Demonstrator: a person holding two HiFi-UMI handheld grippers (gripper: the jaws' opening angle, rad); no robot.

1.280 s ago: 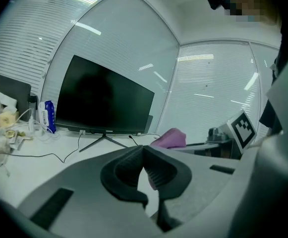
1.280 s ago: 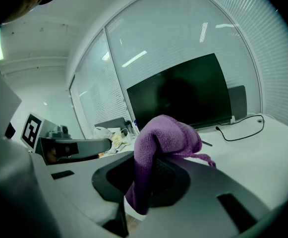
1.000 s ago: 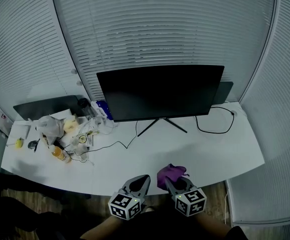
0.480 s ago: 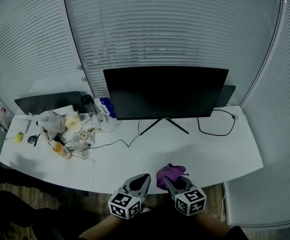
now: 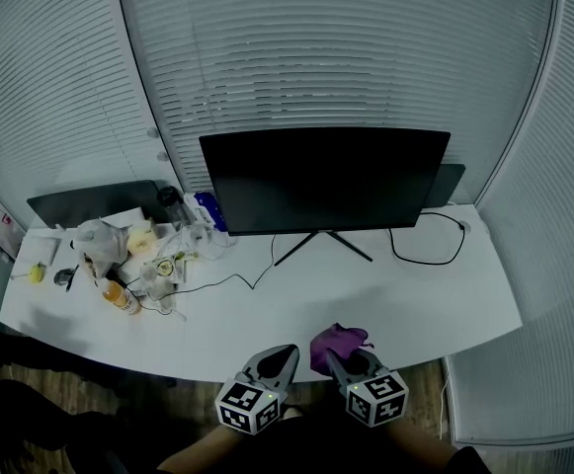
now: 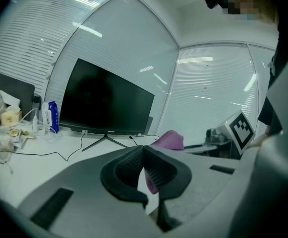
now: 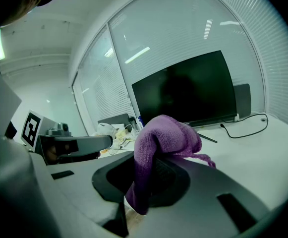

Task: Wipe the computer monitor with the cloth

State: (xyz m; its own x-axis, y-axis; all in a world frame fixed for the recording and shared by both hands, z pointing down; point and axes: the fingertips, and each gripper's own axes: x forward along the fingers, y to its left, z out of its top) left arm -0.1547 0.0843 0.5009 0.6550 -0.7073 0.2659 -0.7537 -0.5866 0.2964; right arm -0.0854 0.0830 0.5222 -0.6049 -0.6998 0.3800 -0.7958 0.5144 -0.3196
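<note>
Dim, cool light (fisheye-warped edges)

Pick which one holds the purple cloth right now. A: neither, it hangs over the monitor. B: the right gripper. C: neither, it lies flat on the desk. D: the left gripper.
B: the right gripper has its jaws shut on the purple cloth, which bulges up between them; the left gripper is shut on nothing.

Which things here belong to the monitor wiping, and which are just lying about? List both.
For the job:
monitor
purple cloth
right gripper, shut on the cloth

Lying about:
plastic bag
orange bottle
blue pack
looped black cable
</note>
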